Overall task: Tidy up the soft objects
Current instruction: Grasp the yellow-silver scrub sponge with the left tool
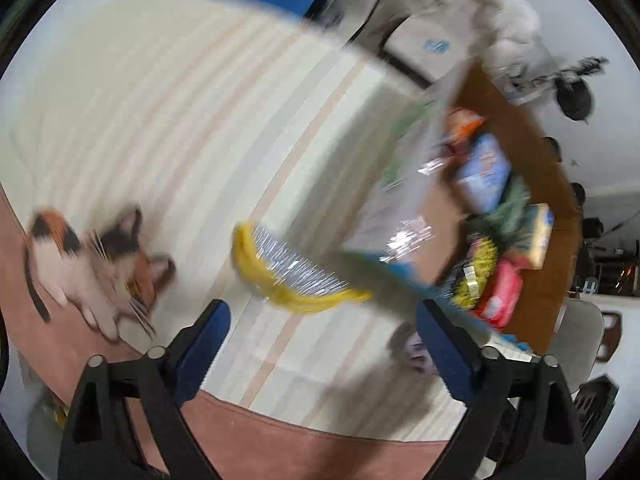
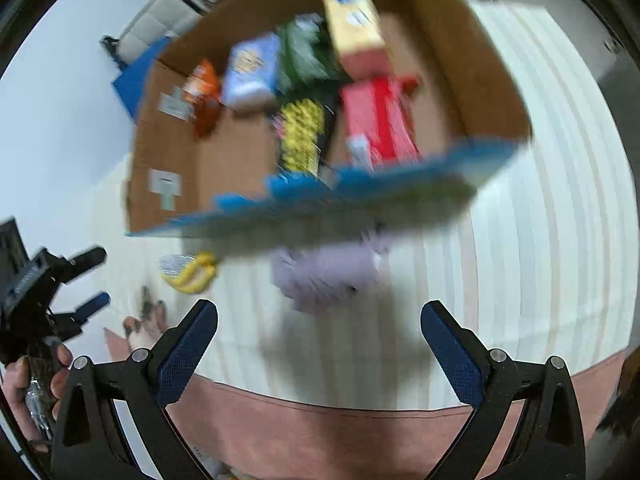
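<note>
Both views are motion-blurred. A cardboard box [image 2: 168, 152] stands on a striped cream rug [image 2: 540, 220] and holds several soft packs: red [image 2: 380, 120], yellow [image 2: 300, 136], blue-white [image 2: 252, 72], green and orange. The box also shows in the left wrist view [image 1: 532, 160]. A yellow and silver pack [image 1: 288, 276] lies on the rug ahead of my left gripper [image 1: 324, 344], which is open and empty. It also shows in the right wrist view [image 2: 190, 272]. A pale purple soft thing [image 2: 324, 276] lies before my right gripper [image 2: 320, 340], open and empty.
A blue-edged flap [image 2: 360, 196] of the box hangs over the rug. A cat picture [image 1: 100, 268] marks the rug's pink border [image 2: 320, 428]. A grey sofa [image 1: 440, 8] stands behind. The left gripper shows in the right view [image 2: 80, 280].
</note>
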A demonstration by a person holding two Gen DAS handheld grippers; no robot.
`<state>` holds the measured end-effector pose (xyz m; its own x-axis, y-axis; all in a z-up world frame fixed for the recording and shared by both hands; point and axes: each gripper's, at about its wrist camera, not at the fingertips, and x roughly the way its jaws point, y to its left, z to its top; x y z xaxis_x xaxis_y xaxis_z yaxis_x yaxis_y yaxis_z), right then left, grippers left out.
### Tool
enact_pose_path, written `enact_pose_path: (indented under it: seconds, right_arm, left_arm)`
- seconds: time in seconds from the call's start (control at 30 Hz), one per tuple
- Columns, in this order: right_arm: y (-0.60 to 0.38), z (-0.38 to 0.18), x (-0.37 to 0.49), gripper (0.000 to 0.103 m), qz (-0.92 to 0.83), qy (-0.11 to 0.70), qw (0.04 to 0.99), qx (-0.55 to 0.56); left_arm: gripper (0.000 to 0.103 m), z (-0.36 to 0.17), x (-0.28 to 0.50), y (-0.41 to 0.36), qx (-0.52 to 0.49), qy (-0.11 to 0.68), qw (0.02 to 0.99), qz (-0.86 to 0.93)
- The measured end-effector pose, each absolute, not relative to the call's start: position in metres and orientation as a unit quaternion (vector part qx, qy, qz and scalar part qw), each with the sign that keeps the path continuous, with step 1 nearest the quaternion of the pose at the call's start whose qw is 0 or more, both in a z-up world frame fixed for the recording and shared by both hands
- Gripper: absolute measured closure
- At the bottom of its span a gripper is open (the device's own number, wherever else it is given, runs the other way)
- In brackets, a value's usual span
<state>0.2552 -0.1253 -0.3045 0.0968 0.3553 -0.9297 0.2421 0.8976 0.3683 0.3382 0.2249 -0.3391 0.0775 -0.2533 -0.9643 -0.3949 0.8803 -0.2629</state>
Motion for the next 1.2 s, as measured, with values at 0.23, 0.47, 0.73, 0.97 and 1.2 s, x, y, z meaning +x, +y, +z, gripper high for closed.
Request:
enact_pose_path:
  seconds: [0.23, 0.47, 0.73, 0.97, 1.2]
  right_arm:
    - [-0.118, -0.335, 0.248, 0.001, 0.011, 0.66, 0.708, 0.251]
    - [-0.103, -0.353, 0.261, 0.014, -0.034, 0.634, 0.725, 0.267]
    - [-0.072, -0.379, 0.261, 0.028, -0.032, 0.687, 0.701, 0.189]
    - [-0.067, -0.387, 0.24, 0.032, 0.021, 0.744, 0.665, 0.069]
    - [-0.098, -0.369, 0.232, 0.022, 0.034, 0.726, 0.665, 0.171]
  left_arm:
    - [0.011, -0.417, 0.325, 0.25, -0.353, 0.687, 0.627, 0.102]
    - [0.011, -0.442, 0.326, 0.234, -0.366, 0.686, 0.618, 0.117]
    - [0.039, -0.444, 0.326, 0.21, -0.258, 0.714, 0.641, 0.114]
    - [0.039, -0.447, 0.306, 0.187, -0.058, 0.751, 0.655, 0.067]
    - [0.039, -0.411, 0.291, 0.197, -0.083, 0.731, 0.676, 0.042]
